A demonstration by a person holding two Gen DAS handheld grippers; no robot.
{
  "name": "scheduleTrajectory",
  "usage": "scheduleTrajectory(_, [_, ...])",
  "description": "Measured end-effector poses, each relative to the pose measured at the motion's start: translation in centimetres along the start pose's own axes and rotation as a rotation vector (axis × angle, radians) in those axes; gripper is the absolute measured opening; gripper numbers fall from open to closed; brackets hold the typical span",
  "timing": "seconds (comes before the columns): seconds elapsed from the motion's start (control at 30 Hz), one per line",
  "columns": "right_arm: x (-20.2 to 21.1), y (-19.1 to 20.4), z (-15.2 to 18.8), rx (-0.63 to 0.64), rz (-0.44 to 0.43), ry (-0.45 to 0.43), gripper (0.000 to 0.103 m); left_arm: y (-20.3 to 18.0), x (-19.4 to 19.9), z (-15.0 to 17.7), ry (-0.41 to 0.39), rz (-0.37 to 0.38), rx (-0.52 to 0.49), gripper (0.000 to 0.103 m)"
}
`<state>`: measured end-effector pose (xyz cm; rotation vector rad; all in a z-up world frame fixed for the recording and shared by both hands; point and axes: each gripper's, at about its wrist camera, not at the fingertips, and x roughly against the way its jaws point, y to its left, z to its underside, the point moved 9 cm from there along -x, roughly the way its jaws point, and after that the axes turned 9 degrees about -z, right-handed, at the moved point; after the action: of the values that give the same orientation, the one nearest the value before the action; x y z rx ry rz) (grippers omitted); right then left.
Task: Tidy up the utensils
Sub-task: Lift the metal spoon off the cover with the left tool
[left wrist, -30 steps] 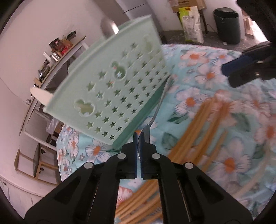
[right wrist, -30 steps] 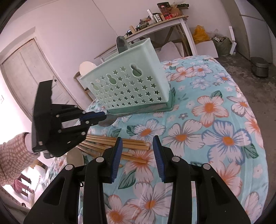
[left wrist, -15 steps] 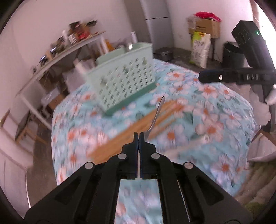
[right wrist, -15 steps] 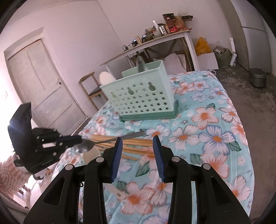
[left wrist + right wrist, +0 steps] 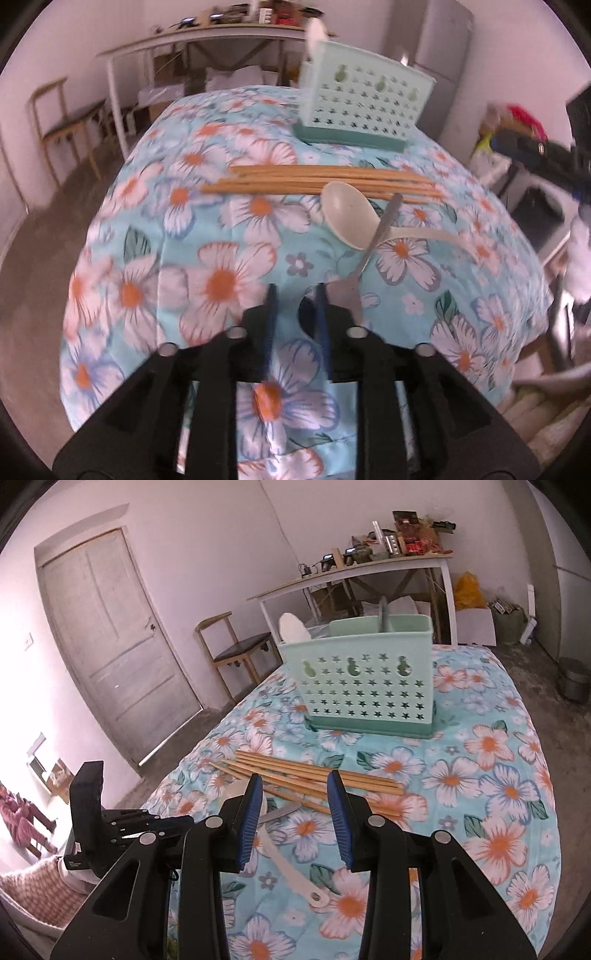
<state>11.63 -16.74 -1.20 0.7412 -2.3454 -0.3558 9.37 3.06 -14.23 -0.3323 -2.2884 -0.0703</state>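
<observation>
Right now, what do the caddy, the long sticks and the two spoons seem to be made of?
Utensil caddy: matte mint plastic, moulded star holes.
Chopsticks: bare bamboo or wood, tan, unvarnished look.
Pale spoon: likely matte plastic, cream, speckled.
Thin spoon: metal, grey, slight sheen.

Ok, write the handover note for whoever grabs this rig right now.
Left claw: jaws have just been opening, nothing between them. The metal utensil lies just outside them, across the cream spoon.
Right claw: open, empty, above the chopsticks.
Things: chopsticks lie bundled on the floral cloth, in front of the mint holder.
Done: a white spoon and a grey utensil stand in the holder.
Left: chopsticks, cream spoon and metal utensil go into the holder.
</observation>
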Motion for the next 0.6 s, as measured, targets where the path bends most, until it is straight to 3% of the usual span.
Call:
scheduleTrajectory(0.33, [-1.1, 1.4, 0.7, 0.000, -0.023, 0.028, 0.036, 0.6, 0.4, 1.6, 0.035, 0.161, 0.268, 0.028])
scheduleTrajectory(0.5, [-1.5, 1.8, 0.7, -0.009, -0.042, 0.028, 0.036, 0.2, -0.1, 1.7, 0.037, 0.156, 0.311, 0.028])
scheduleTrajectory(0.6, [-2.0, 1.8, 1.1, -0.029, -0.060, 0.030, 0.036, 0.7, -0.2, 1.9, 0.042, 0.196, 0.403, 0.027])
